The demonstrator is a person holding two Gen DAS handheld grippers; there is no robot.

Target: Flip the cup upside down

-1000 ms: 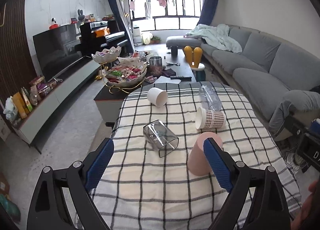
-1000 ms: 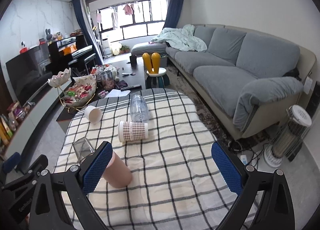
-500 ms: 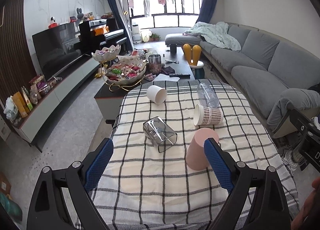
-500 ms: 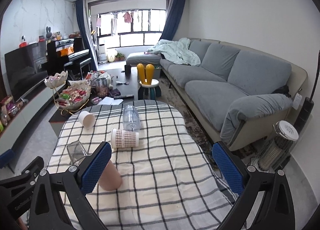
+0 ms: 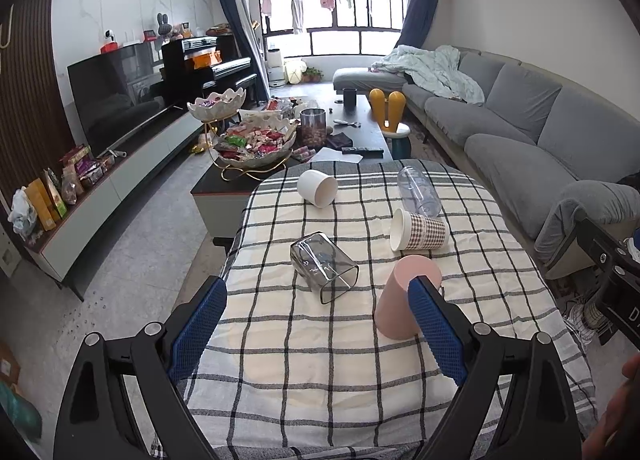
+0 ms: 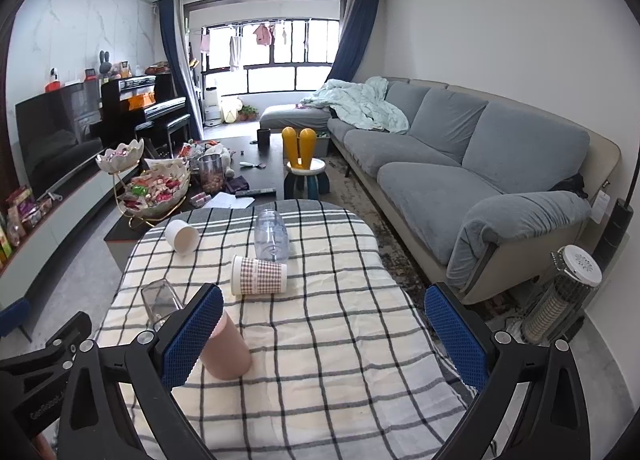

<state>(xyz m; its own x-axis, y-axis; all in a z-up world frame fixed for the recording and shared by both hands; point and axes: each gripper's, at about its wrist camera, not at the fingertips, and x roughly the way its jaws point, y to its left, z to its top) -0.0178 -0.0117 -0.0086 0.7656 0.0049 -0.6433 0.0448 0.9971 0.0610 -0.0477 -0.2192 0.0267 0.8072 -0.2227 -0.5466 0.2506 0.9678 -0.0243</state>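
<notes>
A pink cup [image 5: 402, 298] stands upside down on the checked tablecloth [image 5: 304, 364]; it also shows in the right wrist view [image 6: 228, 354]. A clear square glass [image 5: 324, 266] [image 6: 160, 300], a checked paper cup [image 5: 418, 230] [image 6: 258, 275], a white cup [image 5: 318, 188] [image 6: 182, 236] and a clear plastic bottle [image 5: 418, 189] [image 6: 271, 234] lie on their sides. My left gripper [image 5: 316, 336] is open and empty, above the table's near end. My right gripper [image 6: 324, 340] is open and empty, right of the pink cup.
A dark coffee table [image 5: 360, 127] with a snack bowl [image 5: 256, 143] stands beyond the table. A grey sofa [image 6: 460, 163] runs along the right. A TV unit [image 5: 116, 163] is on the left. A small heater [image 6: 560, 300] stands on the floor at right.
Both grippers have drawn back and up from the table, so the cups look smaller and farther. The pink cup stays upside down; no object has moved.
</notes>
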